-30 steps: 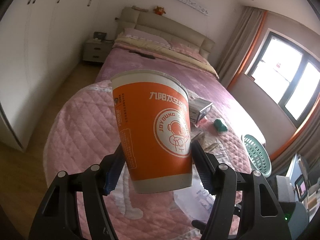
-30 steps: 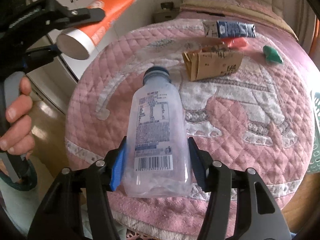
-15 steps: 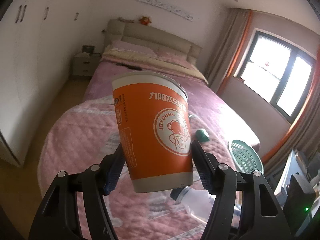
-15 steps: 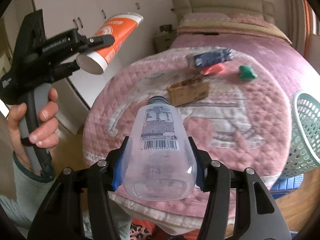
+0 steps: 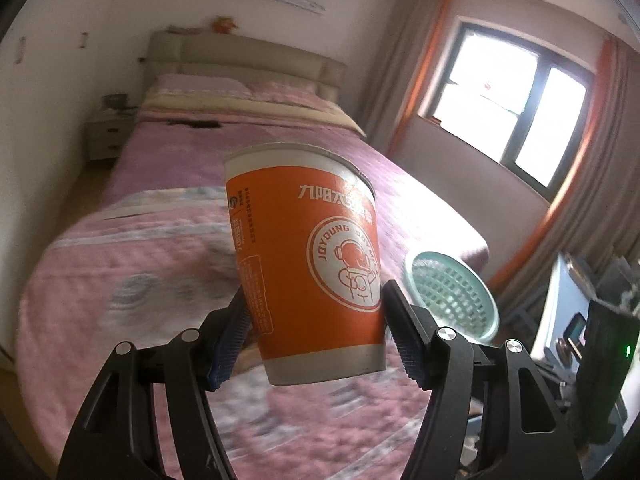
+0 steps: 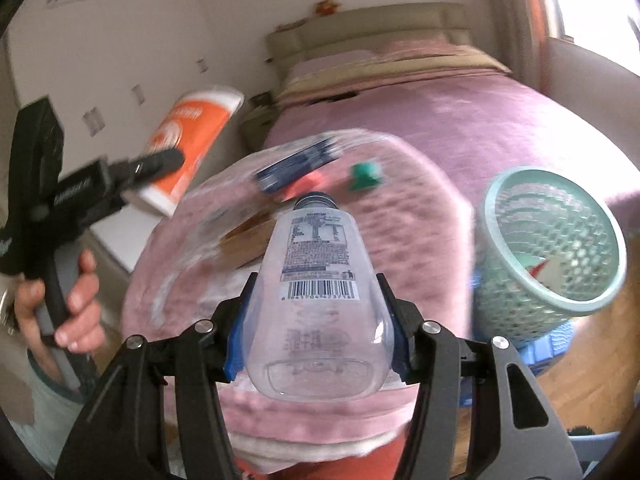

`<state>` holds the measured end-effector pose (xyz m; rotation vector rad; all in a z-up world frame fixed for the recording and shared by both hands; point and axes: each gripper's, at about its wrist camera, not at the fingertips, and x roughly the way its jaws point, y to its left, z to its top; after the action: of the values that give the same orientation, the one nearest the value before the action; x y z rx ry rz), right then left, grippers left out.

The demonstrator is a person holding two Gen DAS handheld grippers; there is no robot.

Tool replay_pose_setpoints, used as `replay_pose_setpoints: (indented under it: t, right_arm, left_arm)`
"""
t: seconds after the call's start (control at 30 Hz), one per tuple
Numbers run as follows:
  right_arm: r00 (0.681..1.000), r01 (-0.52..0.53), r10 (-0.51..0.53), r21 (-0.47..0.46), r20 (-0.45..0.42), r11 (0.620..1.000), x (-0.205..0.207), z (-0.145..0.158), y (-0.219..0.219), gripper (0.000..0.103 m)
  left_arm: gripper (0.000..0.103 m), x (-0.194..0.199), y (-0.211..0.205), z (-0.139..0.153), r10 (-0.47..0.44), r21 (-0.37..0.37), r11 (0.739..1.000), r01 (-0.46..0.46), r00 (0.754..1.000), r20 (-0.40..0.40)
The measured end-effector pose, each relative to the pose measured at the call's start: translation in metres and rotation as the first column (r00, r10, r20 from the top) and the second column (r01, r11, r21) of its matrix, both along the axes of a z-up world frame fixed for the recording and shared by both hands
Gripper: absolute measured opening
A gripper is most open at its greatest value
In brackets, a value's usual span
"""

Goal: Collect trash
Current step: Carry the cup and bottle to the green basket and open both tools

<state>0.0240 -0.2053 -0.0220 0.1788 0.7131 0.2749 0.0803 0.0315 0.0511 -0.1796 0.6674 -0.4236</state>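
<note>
Trash in both grippers: orange paper cup [image 5: 308, 264] clamped upright in left gripper [image 5: 316, 336], clear plastic bottle [image 6: 316, 300] clamped in right gripper [image 6: 316, 320], cap pointing away. Held above pink bed [image 6: 420, 208]. Green basket [image 6: 552, 248] beside bed, right. Blue packet [image 6: 296, 164], green scrap [image 6: 366, 172], cardboard [image 6: 244, 240] lying on quilt

My left gripper [image 5: 316, 334] grips an orange paper cup [image 5: 308, 264] with white bands and a white astronaut roundel. My right gripper [image 6: 316, 322] pinches a clear bottle [image 6: 314, 300] with a dark cap. Beside the pink quilted bedspread [image 6: 400, 208] stands a mint-green lattice basket [image 6: 548, 248].
</note>
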Motion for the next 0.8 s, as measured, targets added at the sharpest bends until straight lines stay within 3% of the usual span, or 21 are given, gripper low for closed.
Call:
replay_pose_setpoints:
  t: [0.23, 0.5, 0.7, 0.8]
  right_arm:
    - [0.98, 0.198, -0.198, -0.015, 0.01, 0.98, 0.024, -0.002, -0.081, 0.052]
    - [0.918, 0.395, -0.395, -0.008, -0.017, 0.919, 0.053, -0.014, -0.171, 0.052]
    - [0.862, 0.502, -0.499, 0.017, -0.089, 0.865, 0.074, -0.034, -0.219, 0.052]
    - [0.84, 0.535, -0.528, 0.023, -0.128, 0.845, 0.083, -0.047, -0.234, 0.052]
  left_arm:
    - [0.063, 0.043, -0.086, -0.022, -0.148, 0.006, 0.989, 0.149, 0.988, -0.052]
    - [0.063, 0.089, -0.188, -0.055, -0.275, 0.028, 0.96, 0.28, 0.953, -0.128]
    - [0.062, 0.114, -0.25, -0.093, -0.355, 0.034, 0.928, 0.371, 0.91, -0.215]
    - [0.054, 0.119, -0.266, -0.106, -0.39, 0.025, 0.913, 0.408, 0.889, -0.242]
